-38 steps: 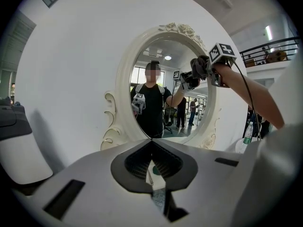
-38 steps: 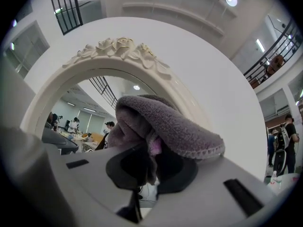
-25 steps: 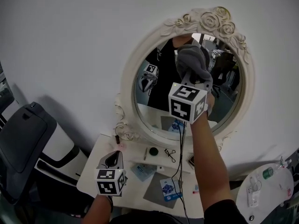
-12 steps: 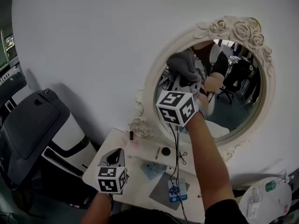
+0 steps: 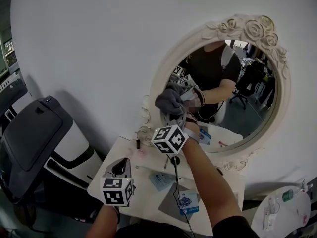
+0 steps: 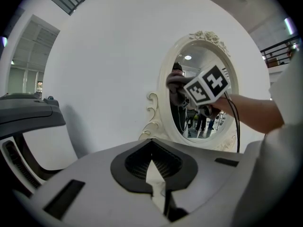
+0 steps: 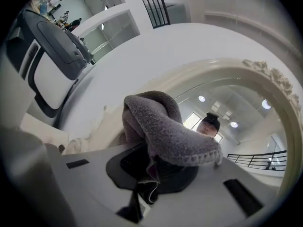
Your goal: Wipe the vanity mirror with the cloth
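Vanity mirror (image 5: 247,108) on wall behind table (image 5: 144,195); cloth (image 5: 169,100), in right gripper (image 5: 174,114), against mirror's lower-left glass; left gripper (image 5: 120,170) over table's left end; chair (image 5: 34,133) left of table.

wall (image 5: 89,38): plain white | chair (image 5: 34,133): dark, left | table (image 5: 143,197): white, below

The right claw (image 5: 176,117) and the grey cloth (image 5: 169,101) in it have come down and leftwards, from the top of the vanity mirror (image 5: 247,108) to the lower left part of its glass
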A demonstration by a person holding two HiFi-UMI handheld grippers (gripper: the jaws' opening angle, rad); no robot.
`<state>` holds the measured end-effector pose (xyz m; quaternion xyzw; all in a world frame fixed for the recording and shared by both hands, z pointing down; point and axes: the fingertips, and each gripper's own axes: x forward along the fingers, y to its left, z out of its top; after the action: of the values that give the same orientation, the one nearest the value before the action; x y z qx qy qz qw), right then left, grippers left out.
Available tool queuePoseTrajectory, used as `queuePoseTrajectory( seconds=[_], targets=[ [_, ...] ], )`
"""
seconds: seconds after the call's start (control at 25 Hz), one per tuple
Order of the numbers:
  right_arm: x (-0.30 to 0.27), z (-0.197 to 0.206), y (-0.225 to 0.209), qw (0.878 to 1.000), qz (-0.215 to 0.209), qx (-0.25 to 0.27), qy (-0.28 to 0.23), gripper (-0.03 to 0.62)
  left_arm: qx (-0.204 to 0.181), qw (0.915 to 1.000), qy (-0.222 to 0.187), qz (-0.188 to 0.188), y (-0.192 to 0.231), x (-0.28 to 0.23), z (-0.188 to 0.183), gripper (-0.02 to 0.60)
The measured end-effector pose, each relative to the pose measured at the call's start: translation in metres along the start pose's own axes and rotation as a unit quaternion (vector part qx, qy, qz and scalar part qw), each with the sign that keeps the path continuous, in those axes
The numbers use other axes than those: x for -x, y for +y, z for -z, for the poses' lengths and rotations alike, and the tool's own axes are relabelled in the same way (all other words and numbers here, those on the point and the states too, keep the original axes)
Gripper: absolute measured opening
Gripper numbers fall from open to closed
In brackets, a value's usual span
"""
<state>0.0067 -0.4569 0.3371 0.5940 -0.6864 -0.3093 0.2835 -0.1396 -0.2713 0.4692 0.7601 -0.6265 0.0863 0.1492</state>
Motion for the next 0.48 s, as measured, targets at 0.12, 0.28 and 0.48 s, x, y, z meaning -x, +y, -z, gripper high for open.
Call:
queuePoseTrajectory(
  seconds=[0.12, 0.28, 0.48],
  targets=[
    [-0.004, 0.037, 0.047, 0.998, -0.040, 0.000, 0.038, 0.040, 0.000, 1.0000, -0.002, -0.007, 0.003, 0.002, -0.002, 0.003],
    [-0.002, 0.082, 0.082, 0.995, -0.057, 0.004, 0.078, 0.038, -0.004, 0.9999, -0.004, -0.014, 0.004, 0.008, -0.004, 0.003],
    [0.011, 0.153, 0.108, 0.984, -0.092, -0.004, 0.152, 0.038, -0.015, 0.9998, -0.001, -0.012, -0.003, 0.013, -0.003, 0.003]
  ],
)
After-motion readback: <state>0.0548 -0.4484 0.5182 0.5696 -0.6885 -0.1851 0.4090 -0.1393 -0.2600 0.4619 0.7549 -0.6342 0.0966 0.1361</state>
